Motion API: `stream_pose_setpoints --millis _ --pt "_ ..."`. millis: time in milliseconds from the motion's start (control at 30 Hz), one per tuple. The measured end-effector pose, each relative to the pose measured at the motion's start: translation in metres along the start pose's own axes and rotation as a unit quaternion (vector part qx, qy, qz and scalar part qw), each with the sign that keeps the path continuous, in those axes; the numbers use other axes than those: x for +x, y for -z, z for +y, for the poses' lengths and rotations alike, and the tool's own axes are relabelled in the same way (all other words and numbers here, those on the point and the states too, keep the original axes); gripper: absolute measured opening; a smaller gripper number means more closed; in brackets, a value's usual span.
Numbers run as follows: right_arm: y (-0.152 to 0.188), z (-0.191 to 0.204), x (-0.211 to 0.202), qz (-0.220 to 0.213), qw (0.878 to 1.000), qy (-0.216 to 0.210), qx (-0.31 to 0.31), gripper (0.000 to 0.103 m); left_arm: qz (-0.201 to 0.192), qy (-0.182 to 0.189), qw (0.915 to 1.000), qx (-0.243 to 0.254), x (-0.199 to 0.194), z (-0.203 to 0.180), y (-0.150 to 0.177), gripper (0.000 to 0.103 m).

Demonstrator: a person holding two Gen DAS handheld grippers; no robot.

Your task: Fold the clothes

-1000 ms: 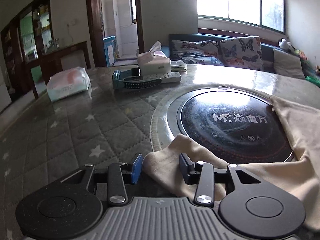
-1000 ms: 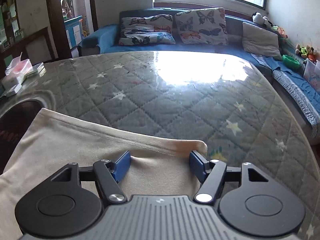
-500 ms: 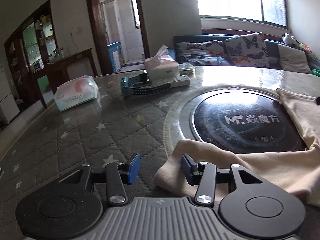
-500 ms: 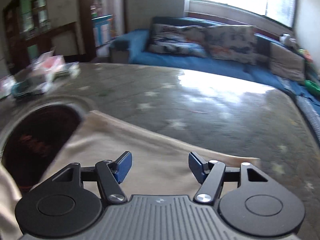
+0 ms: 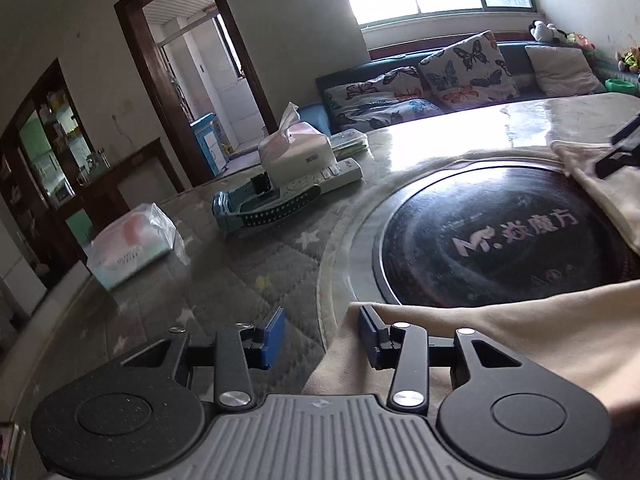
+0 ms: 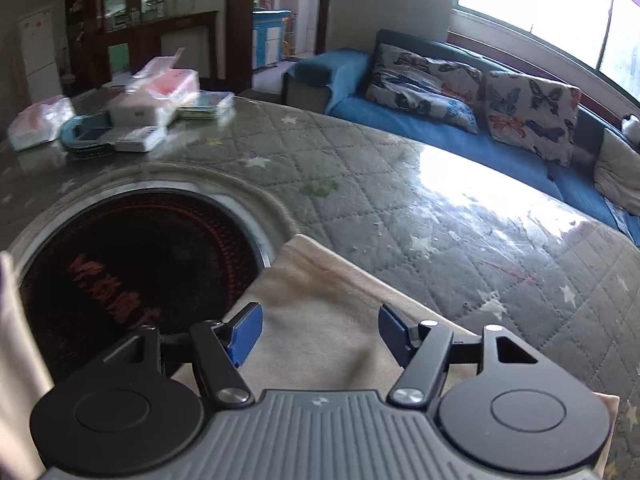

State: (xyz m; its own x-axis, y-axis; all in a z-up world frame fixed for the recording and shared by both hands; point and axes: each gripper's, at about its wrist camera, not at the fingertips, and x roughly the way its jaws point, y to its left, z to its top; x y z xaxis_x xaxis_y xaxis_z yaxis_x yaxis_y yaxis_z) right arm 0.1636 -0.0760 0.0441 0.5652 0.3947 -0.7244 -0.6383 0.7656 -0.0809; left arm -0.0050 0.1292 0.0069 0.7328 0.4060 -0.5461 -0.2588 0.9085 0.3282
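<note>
A beige garment [image 5: 520, 340] lies spread on the quilted table [image 5: 240, 280], partly over a round black glass plate [image 5: 500, 240]. My left gripper [image 5: 320, 334] hovers at the garment's near-left corner. Its jaws are closing; the corner's edge lies by the right pad [image 5: 366, 336], while the left pad stays clear of the cloth. In the right wrist view, my right gripper [image 6: 320, 334] stands open above another corner of the garment [image 6: 320, 292], beside the plate [image 6: 132, 256]. The cloth lies flat under its fingers. That gripper's tips [image 5: 618, 148] also show at the left wrist view's right edge.
A tissue box [image 5: 294, 152], a white power strip [image 5: 332, 174], a teal device [image 5: 256, 208] and a plastic tissue packet [image 5: 132, 246] sit at the table's far left. A blue sofa with butterfly cushions [image 6: 460, 92] runs behind the table. Bare quilted cover [image 6: 440, 200] lies right of the garment.
Both views have rolled. My left gripper slid left, so the garment corner now sits at its right pad. My right gripper swung left along the cloth toward the black plate.
</note>
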Motion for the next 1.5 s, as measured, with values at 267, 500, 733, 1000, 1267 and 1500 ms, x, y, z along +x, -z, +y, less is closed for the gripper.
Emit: stream_pose_setpoints --millis 267,500,733,1000,1267,1500 --pt "0.035 0.06 -0.066 -0.017 0.991 -0.092 -0.094 0.066 0.019 -0.037 0.9977 -0.054 0.007 0.024 -0.01 0.045" --pt "0.072 0.117 -0.093 -0.015 0.97 -0.187 -0.154 0.063 0.018 -0.006 0.9957 -0.091 -0.035 0.029 0.006 0.057" --pt "0.096 0.148 -0.102 -0.006 0.962 -0.232 -0.143 0.064 0.044 0.029 0.988 -0.145 -0.05 0.031 0.022 0.055" --pt "0.11 0.139 -0.124 -0.011 0.972 -0.196 -0.129 0.062 0.055 0.038 0.9839 -0.166 -0.036 0.025 0.022 0.045" --pt "0.122 0.143 -0.128 0.003 0.967 -0.227 -0.121 0.063 0.035 0.023 0.9879 -0.15 -0.02 0.017 0.005 0.008" --pt "0.109 0.142 -0.127 -0.011 0.965 -0.232 -0.121 0.061 0.027 0.031 0.9853 -0.166 -0.025 0.024 -0.005 0.011"
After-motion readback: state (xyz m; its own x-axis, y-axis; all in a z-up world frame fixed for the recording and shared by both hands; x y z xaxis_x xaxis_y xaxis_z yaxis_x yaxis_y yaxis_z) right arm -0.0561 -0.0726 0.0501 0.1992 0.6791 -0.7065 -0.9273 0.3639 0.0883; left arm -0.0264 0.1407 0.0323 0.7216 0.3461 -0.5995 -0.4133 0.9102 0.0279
